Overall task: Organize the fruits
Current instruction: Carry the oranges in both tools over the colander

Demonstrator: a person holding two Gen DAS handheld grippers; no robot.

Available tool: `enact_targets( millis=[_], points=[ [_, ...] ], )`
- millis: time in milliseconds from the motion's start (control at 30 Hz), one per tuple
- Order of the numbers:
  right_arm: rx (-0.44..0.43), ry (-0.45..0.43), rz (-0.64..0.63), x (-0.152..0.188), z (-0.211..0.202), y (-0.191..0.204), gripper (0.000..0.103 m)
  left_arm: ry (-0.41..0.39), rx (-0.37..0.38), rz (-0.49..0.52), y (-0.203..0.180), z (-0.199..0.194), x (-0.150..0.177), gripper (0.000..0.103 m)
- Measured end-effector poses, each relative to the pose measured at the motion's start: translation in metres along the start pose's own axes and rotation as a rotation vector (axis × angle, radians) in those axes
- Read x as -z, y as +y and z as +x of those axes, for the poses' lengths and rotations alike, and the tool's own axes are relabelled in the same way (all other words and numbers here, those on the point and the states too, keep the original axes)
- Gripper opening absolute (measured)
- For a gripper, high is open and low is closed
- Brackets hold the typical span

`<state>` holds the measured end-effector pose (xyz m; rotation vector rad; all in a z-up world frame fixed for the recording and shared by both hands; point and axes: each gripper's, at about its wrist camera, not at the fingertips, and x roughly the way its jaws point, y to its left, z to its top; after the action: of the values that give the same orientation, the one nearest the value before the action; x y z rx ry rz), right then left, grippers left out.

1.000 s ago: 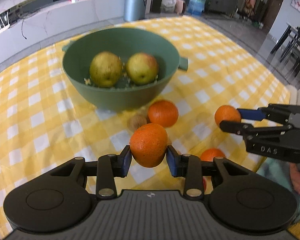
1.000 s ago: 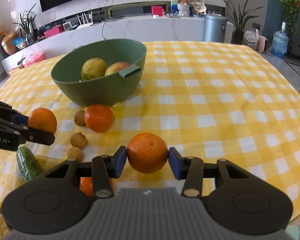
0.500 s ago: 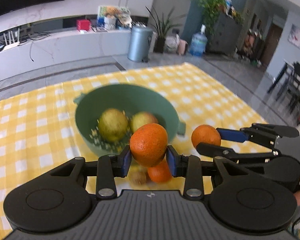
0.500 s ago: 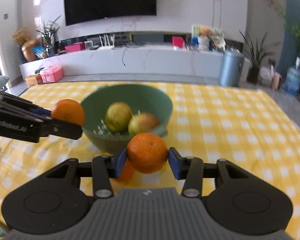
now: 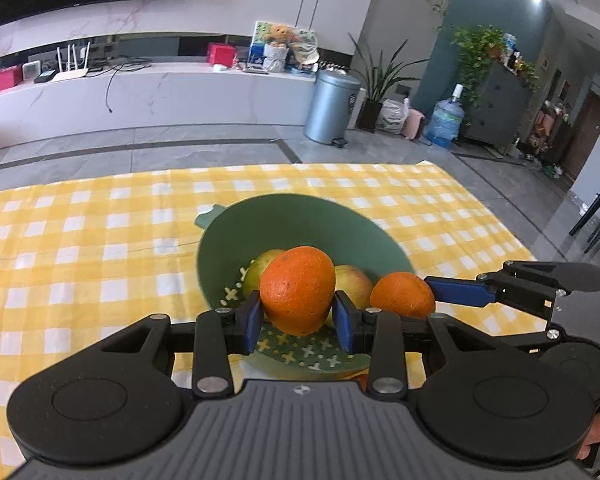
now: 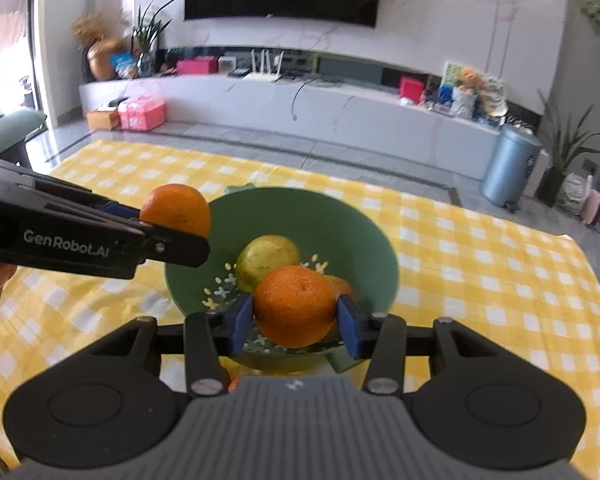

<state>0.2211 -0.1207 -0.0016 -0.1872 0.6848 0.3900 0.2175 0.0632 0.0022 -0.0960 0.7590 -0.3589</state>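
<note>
Both loads lifted off the checked tablecloth (image 5: 100, 240) and carried over the green bowl (image 5: 340, 224) during the last second; a second ago each sat low, near the loose fruit lying in front of the bowl. Left gripper (image 5: 298, 316): blue pads clenched on the left orange (image 5: 298, 290), grip unchanged across the interval. Right gripper (image 6: 294, 318): pads likewise clamped on the right orange (image 6: 294, 304), no slack visible on either side. Position now, per the left wrist view: left orange suspended above the near part of the bowl's perforated floor, in front of the two yellow-green fruits (image 5: 352, 280) already resting inside; right orange just beside it, toward the bowl's right-hand rim. Confirmed from the right wrist view: left orange held over the bowl's left rim, right orange over the interior. No contact apparent between the held oranges and the bowl or its contents, though exact clearance not determinable. Significance for the task: transport stage judged essentially complete for these two pieces. Remaining: lower slightly, release over free floor space, avoid dropping onto the fruit inside. Other loose fruit mostly hidden below the gripper bodies; count not determinable.
</note>
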Motion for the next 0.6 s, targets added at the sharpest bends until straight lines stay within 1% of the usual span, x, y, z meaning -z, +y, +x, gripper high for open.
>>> enact_targets(
  millis=[100, 333, 467, 600],
  points=[
    [-0.020, 0.028, -0.002, -0.003, 0.013, 0.000, 0.043, 0.010, -0.019, 0.000, 0.002, 0.005, 0.002, 0.041],
    [-0.065, 0.085, -0.038, -0.009, 0.033, 0.005, 0.043, 0.036, -0.022, 0.014, 0.002, 0.012, 0.007, 0.041],
    [-0.092, 0.128, -0.029, -0.012, 0.042, 0.005, 0.043, 0.058, -0.034, 0.027, 0.003, 0.017, 0.009, 0.041],
    [-0.102, 0.168, -0.016, -0.011, 0.051, 0.005, 0.043, 0.063, -0.024, 0.042, 0.000, 0.020, 0.009, 0.041]
  ],
)
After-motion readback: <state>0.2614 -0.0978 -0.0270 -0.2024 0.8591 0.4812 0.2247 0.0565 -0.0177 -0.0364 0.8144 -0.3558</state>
